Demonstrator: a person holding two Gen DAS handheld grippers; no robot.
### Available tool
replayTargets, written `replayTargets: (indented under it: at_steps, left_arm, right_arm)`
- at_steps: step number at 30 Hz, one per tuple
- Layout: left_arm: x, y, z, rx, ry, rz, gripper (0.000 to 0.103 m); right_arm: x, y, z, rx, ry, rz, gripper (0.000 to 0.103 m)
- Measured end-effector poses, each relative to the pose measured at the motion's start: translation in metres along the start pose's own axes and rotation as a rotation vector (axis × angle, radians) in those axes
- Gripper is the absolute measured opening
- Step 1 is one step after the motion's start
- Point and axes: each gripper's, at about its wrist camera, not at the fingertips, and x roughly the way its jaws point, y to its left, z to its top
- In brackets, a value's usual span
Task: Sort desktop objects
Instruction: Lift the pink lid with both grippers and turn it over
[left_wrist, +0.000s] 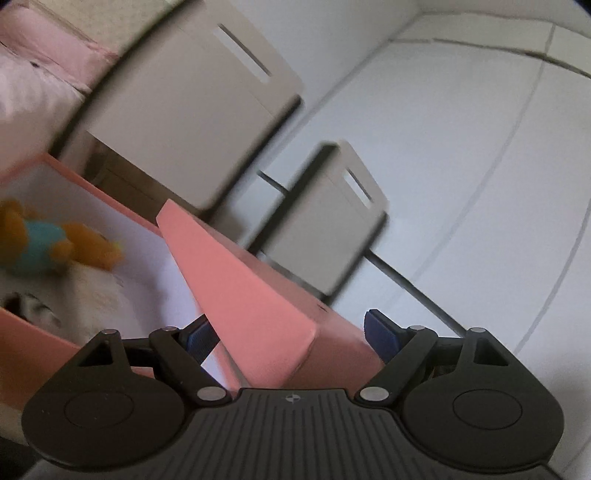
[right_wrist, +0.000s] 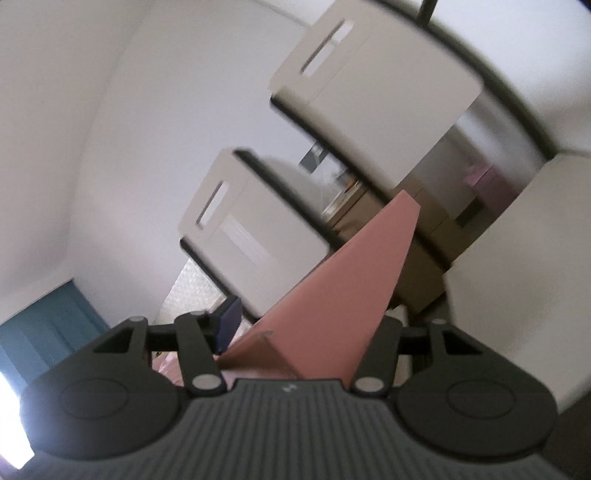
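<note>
A pink cardboard box (left_wrist: 332, 343) with a white inside fills the lower left of the left wrist view. A raised pink flap (left_wrist: 236, 295) of it stands between my left gripper's (left_wrist: 291, 332) wide-apart blue pads (left_wrist: 380, 332). An orange and teal plush toy (left_wrist: 44, 243) lies inside the box, next to a grey object (left_wrist: 33, 306). In the right wrist view another pink flap (right_wrist: 343, 295) rises between my right gripper's (right_wrist: 299, 325) spread fingers; the left blue pad (right_wrist: 229, 325) shows, the right one is hidden behind the flap.
Two beige chair backs with slot handles (left_wrist: 207, 110) (left_wrist: 332, 221) stand beyond the box, also in the right wrist view (right_wrist: 376, 77). White walls lie behind. Pink bedding (left_wrist: 40, 62) is at the upper left. A brown cabinet (right_wrist: 413, 251) stands beyond the flap.
</note>
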Motion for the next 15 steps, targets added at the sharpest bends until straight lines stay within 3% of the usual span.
replayTargets:
  at_steps: [8,15]
  left_arm:
    - [-0.038,0.049,0.026,-0.032,-0.145,0.113,0.087]
    - [-0.042,0.097,0.031,-0.157,-0.201,0.164,0.084]
  right_arm:
    - [0.103,0.017,-0.044,0.004,0.102,0.089,0.058]
    - [0.153,0.027,-0.082,-0.055,0.131,0.066,0.062]
